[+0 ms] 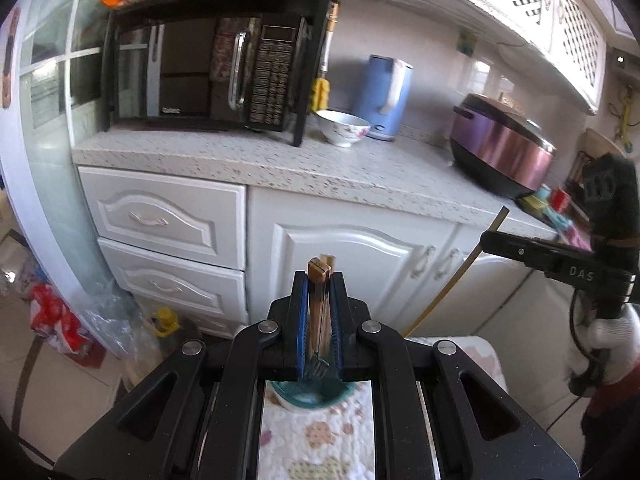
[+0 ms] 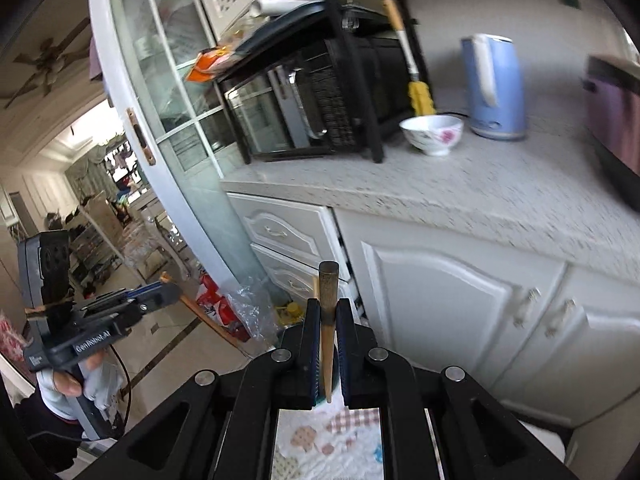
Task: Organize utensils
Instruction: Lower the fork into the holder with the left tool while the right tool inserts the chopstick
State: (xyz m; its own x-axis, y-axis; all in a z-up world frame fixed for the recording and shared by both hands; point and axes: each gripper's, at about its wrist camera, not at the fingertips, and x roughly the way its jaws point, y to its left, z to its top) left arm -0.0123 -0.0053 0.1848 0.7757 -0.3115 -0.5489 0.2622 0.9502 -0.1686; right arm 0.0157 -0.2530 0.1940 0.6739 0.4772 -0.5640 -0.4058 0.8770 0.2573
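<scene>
Left wrist view: left gripper [image 1: 319, 300] is clamping a wooden-handled fork [image 1: 319, 304] between its blue pads, handle end poking out past the fingertips, tines sitting back near the gripper body. A teal bowl [image 1: 310, 394] is showing just below the tines, on a patterned cloth [image 1: 316, 436].

Right wrist view: right gripper [image 2: 328, 344] is pinching a brown chopstick [image 2: 329, 312], jaws nearly together, stick running lengthwise along the fingers with its thick end jutting beyond the tips. A second, paler stick seems to be lying just left of it; hard to confirm.

Risks, as judgement: both utensils are held lengthwise in a thin pinch, so they could pivot or slide out if swung quickly; the frame is blurring, which suggests fast travel. The long ends could also be clipping the white cabinet doors [image 2: 452, 292] or the speckled countertop [image 1: 320, 168] beyond.
</scene>
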